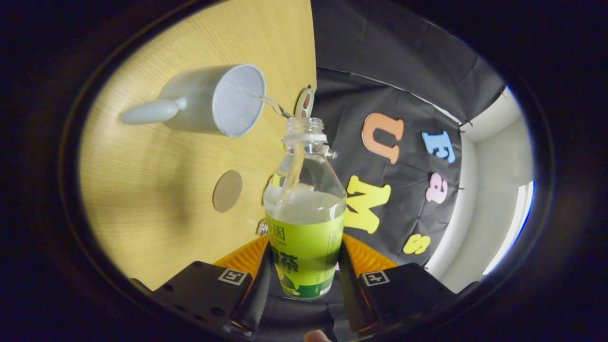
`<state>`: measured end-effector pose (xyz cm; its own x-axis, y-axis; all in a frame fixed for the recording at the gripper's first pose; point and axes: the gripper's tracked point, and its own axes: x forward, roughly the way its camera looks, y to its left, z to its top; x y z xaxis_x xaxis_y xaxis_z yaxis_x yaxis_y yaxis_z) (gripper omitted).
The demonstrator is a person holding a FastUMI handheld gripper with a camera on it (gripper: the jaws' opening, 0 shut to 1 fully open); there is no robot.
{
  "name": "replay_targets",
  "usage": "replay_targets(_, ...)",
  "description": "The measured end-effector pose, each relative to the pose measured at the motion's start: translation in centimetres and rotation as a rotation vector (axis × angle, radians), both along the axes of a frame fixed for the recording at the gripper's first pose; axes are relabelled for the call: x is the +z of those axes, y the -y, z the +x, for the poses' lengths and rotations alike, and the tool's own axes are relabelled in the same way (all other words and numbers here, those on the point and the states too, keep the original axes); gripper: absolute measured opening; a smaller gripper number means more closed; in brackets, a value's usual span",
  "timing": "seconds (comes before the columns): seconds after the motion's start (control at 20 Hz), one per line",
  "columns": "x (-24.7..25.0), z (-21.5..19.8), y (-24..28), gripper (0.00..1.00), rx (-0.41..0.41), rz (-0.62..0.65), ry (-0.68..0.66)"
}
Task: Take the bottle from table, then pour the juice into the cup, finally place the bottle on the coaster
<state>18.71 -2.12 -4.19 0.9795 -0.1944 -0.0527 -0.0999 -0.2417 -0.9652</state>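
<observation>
My gripper [304, 266] is shut on a clear bottle [304, 209] with a green label, both fingers pressing on its labelled lower body. The bottle is uncapped and tipped over, its open neck [306, 130] pointing toward a grey cup [216, 99] with a long handle that stands on the wooden table [142, 190]. A thin stream of clear liquid [273, 107] runs from the neck into the cup's mouth. A round brown coaster [227, 191] lies flat on the table, beside the bottle's shoulder and nearer my fingers than the cup.
A small round object [305, 102] with red marks sits at the table's edge just beyond the bottle's neck. The black cloth wall [403, 95] hangs past the table edge, with a pale wall [494, 199] beside it.
</observation>
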Motion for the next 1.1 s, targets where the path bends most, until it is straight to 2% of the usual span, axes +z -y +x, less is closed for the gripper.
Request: replay_targets(1.1,3.1,-0.1,-0.2,0.72,0.013,-0.105,0.051)
